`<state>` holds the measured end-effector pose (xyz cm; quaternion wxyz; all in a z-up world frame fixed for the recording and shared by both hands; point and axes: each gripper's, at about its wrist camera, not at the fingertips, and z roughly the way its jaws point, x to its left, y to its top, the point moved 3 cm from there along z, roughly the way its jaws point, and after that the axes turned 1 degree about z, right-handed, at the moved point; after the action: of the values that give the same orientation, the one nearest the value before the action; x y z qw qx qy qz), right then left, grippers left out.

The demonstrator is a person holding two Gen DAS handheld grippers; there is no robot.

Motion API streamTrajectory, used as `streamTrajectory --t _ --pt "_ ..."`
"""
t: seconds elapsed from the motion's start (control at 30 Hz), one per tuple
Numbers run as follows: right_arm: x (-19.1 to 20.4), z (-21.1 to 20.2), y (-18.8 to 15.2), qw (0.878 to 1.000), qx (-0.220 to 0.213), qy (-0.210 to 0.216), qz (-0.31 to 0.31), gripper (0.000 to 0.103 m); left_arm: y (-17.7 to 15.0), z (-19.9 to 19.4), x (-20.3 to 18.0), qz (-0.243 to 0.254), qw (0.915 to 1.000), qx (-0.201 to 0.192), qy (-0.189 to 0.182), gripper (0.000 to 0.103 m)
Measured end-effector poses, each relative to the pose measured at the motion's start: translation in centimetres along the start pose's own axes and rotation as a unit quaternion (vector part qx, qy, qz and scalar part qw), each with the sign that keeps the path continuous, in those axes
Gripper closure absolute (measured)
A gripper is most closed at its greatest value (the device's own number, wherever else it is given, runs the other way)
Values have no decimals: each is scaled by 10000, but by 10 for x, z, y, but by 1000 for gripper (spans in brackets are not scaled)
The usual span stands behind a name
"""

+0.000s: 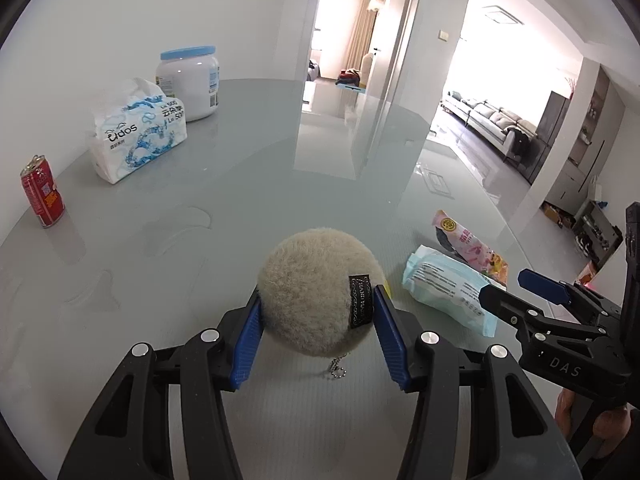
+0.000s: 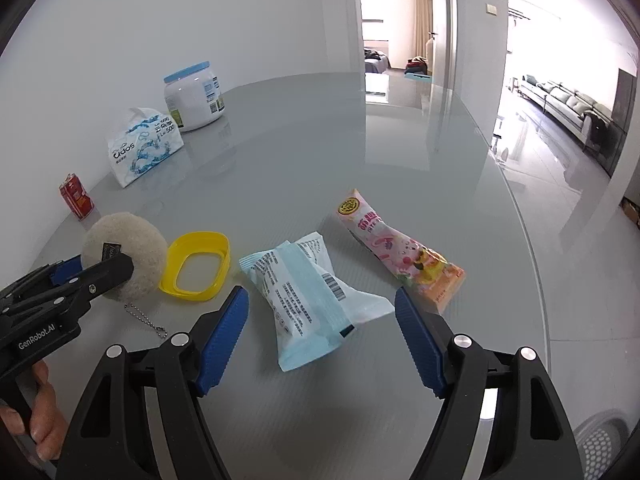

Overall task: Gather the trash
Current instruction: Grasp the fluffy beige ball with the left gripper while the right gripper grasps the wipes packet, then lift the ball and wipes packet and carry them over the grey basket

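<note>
White walls, open doorway, grey sofa, perhaps 1 window's glare.

Both views are riding on hand-held grippers, each looking forward and steeply down along its 2 fingers at a grey glass table, close above its surface. The left wrist camera is sitting nearest a fluffy ball, with the right gripper entering at its right edge. The right wrist camera is looking from further right, over a pale blue wrapper, with the left gripper at its left edge. Both are sharing the ball, wrapper, pink packet, tissue pack, jar, red can and the doorway beyond.
</note>
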<state>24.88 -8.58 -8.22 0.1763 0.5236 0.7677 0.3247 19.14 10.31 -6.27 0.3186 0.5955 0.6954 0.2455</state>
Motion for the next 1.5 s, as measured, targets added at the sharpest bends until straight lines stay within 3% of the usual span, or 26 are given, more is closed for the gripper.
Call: streamTrajectory --t 0.4,0.7,0.8,0.9,1.5 --pt "9 36 3 9970 453 -218 -597 31 -1 0 7 -93 9999 -8 -62 52" --pt "16 50 0 9949 548 -335 -775 33 -1 -3 10 -139 9998 -61 -100 52" --pt "19 53 -2 9951 594 -335 -709 45 -1 -5 10 -144 9998 -73 -127 52" --pt "23 53 -4 9957 543 -329 -679 51 0 -8 10 -149 9997 -118 -157 52" --pt "21 -13 -32 9989 120 -293 338 53 0 -30 0 -6 9989 -384 -266 52"
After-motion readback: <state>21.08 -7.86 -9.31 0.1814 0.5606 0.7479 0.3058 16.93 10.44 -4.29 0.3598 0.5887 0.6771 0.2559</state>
